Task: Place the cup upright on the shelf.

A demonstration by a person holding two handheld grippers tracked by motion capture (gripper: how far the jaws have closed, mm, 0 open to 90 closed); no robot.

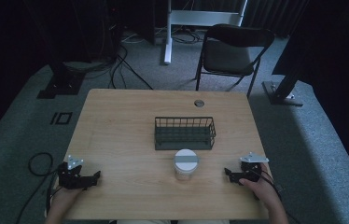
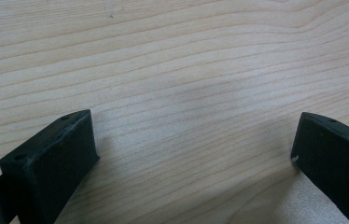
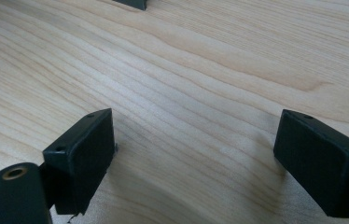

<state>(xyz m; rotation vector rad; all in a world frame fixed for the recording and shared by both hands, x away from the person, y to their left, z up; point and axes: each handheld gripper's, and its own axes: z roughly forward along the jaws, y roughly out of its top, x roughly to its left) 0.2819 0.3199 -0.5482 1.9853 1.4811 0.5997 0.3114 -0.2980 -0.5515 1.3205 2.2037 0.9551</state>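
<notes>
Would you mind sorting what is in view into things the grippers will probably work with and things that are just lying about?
Probably for the job, judging by the layout:
- jar with a white lid, upright
- wire basket just behind it
- left gripper and right gripper, both open

Just around:
- folding chair
- floor cables
- grommet in the table

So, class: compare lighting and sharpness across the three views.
High view: dim, room edges lost in dark, the table the brightest part, the jar soft. Left gripper view: bright, wood grain crisp, near jaws slightly blurred. Right gripper view: bright, soft shadows beside the jaws.
</notes>
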